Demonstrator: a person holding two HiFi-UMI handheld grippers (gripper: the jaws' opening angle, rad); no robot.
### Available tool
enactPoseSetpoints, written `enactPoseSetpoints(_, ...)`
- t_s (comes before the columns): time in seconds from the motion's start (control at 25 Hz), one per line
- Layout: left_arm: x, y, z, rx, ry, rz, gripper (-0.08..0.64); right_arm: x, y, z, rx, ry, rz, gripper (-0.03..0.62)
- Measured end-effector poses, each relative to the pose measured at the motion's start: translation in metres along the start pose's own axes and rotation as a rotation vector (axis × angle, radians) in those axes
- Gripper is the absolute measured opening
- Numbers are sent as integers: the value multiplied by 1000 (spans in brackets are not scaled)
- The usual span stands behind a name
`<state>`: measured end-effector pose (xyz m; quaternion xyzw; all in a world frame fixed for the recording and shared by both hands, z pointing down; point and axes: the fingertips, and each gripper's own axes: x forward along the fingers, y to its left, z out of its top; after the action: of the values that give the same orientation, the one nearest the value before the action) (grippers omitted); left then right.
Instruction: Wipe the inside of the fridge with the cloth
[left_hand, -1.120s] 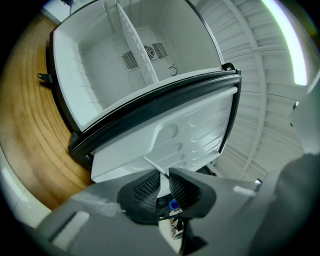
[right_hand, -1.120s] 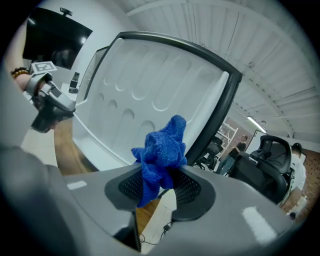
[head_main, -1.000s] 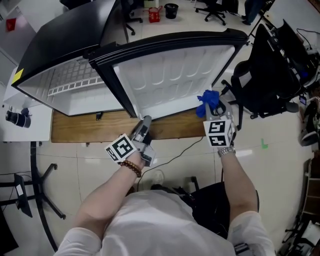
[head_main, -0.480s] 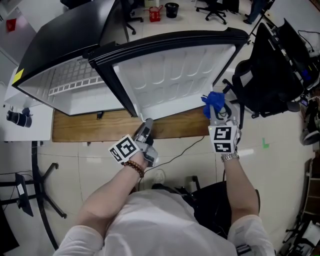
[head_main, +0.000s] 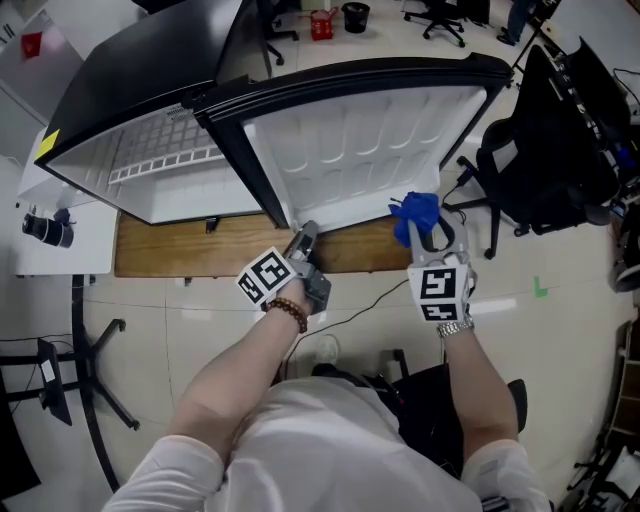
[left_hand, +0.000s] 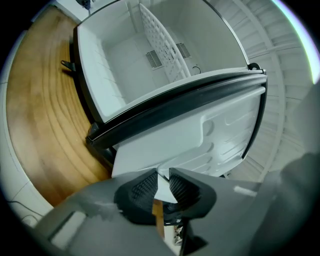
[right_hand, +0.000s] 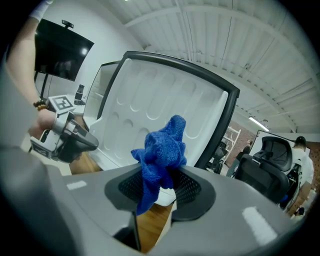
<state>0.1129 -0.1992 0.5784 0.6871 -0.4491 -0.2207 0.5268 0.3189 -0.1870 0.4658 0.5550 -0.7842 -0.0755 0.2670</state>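
The black fridge (head_main: 130, 70) sits on a wooden surface (head_main: 170, 255) with its door (head_main: 370, 140) swung open; a black office chair (head_main: 550, 150) stands to the right. The right gripper (right_hand: 160, 186) clenches the blue cloth (right_hand: 162, 150) just before the door's liner. The left gripper's (left_hand: 162, 187) fingers (left_hand: 142, 189) stand barely apart, grasping nothing, with the door's corner showing in the gap

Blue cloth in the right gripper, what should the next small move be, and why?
Probably carry the right gripper leftward in the head view, round the open door, toward the fridge compartment. Its jaws are shut on the blue cloth, but the cloth sits in front of the door's inner lining, while the compartment to be wiped lies off to the left.
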Motion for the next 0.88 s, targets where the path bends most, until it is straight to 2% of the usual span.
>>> enactPoseSetpoints(0.2,5,-1,-3,-11,3,0,63,-1,15,8,3,-12,26,137)
enactPoseSetpoints(0.28,4,-4,-10,-21,26,-6,93,-1,22,13,1,-19,38,137)
enactPoseSetpoints(0.52,-9,-12,-22,12,109,-18,112,-2,45,27,9,-41,76,135)
enactPoseSetpoints(0.72,-40,-33,-8,116,137,-55,110,-15,81,52,49,-71,141,137)
enactPoseSetpoints(0.88,-63,-68,19,277,95,-108,99,-25,105,82,91,-138,210,136)
